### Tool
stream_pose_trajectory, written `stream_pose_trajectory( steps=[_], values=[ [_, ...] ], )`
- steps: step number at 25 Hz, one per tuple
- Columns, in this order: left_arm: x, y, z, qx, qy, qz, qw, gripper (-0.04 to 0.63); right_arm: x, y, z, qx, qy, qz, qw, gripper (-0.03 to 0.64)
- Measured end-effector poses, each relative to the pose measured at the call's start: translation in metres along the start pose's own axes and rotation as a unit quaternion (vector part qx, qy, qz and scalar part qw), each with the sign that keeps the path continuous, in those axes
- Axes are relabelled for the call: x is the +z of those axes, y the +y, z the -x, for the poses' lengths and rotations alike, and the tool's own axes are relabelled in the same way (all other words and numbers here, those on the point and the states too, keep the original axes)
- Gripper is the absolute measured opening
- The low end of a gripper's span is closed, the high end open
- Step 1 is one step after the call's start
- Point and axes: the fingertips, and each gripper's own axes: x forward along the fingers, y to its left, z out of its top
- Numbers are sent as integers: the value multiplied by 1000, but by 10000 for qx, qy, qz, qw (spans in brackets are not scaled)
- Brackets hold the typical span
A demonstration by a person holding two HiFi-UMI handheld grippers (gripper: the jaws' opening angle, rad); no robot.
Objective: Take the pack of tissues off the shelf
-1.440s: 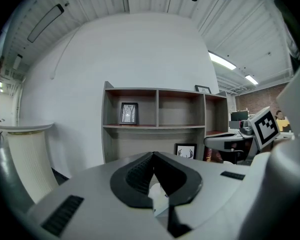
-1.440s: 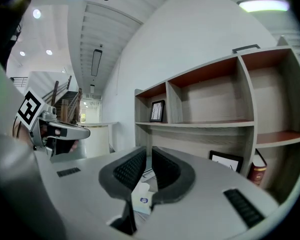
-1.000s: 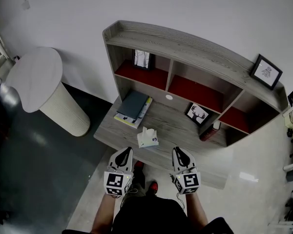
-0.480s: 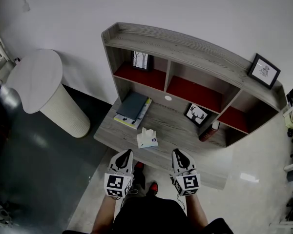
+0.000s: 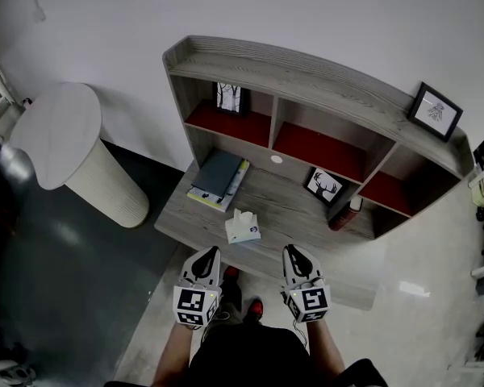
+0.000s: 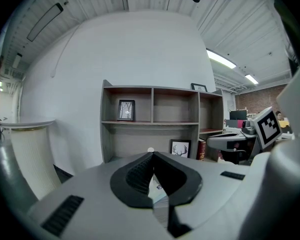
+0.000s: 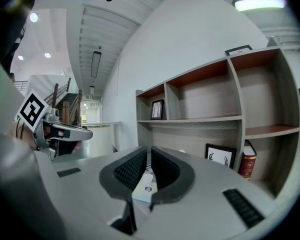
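You are holding the left gripper (image 5: 207, 253) and the right gripper (image 5: 294, 252) side by side, just short of the front edge of the surface (image 5: 294, 212), both pointing toward the shelf unit (image 5: 306, 75). The left jaws are sitting closed, tips meeting, gripping nothing. The right jaws are sitting all but closed, a thin slit between them, also empty. The pack of tissues (image 5: 242, 227) is lying on the surface near its front edge, ahead of and between your grippers, apart from both, in front of the stacked books (image 5: 219, 177).
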Motion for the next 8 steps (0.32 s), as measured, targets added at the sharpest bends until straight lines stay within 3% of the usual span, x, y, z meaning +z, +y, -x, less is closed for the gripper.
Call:
stream_pose_trajectory(
  steps=[8],
  values=[
    [-2, -3, -1, -23, 22, -12, 10000, 8, -5, 3, 1, 43, 23, 66, 10000, 49]
  ],
)
